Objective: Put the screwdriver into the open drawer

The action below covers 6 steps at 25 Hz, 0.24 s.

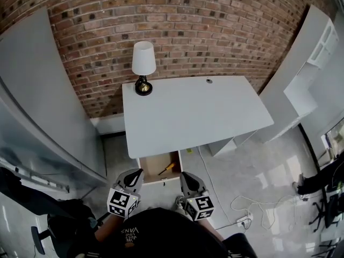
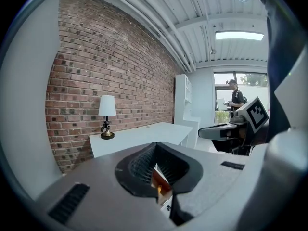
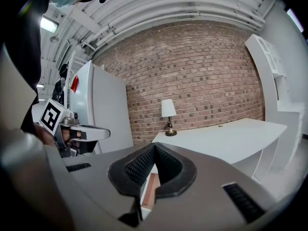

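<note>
The screwdriver (image 1: pixel 167 168), with a yellow-orange handle, lies inside the open wooden drawer (image 1: pixel 150 164) under the front edge of the white desk (image 1: pixel 193 114). Both grippers hover side by side just in front of the drawer, pointing toward it. My left gripper (image 1: pixel 138 172) is shut with nothing in it; in the left gripper view a bit of the screwdriver (image 2: pixel 158 189) and the drawer (image 2: pixel 158 179) shows past its closed jaws (image 2: pixel 155 147). My right gripper (image 1: pixel 184 176) is also shut and empty, its jaws (image 3: pixel 155 147) meeting over the drawer (image 3: pixel 148 192).
A table lamp (image 1: pixel 143 67) with a white shade stands at the desk's back left corner before a brick wall (image 1: pixel 177 26). A grey panel (image 1: pixel 37 90) stands to the left, white shelving (image 1: pixel 312 63) to the right. Cables and a socket strip (image 1: pixel 242 219) lie on the floor.
</note>
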Motion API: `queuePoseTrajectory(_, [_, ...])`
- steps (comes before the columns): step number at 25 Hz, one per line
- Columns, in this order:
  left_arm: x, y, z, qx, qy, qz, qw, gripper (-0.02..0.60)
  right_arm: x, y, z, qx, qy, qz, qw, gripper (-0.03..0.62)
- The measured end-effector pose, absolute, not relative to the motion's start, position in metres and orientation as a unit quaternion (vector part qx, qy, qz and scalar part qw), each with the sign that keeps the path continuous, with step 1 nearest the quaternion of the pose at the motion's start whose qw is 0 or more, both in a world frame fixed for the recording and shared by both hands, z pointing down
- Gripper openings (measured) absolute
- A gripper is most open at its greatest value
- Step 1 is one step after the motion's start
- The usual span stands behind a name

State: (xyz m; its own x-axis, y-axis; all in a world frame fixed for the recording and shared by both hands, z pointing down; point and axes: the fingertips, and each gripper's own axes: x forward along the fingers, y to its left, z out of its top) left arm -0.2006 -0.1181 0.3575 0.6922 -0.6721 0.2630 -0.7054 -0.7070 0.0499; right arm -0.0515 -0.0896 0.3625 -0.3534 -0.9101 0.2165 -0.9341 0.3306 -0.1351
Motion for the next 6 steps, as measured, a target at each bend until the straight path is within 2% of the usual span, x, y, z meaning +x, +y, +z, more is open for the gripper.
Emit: queuePoseTrajectory(6, [-0.1988,-0.1167,0.3591,0.916,-0.379,0.111,0.077,0.008,-0.0467,-0.0867,0.3629,0.568,-0.813,0.117,0.054,-0.005])
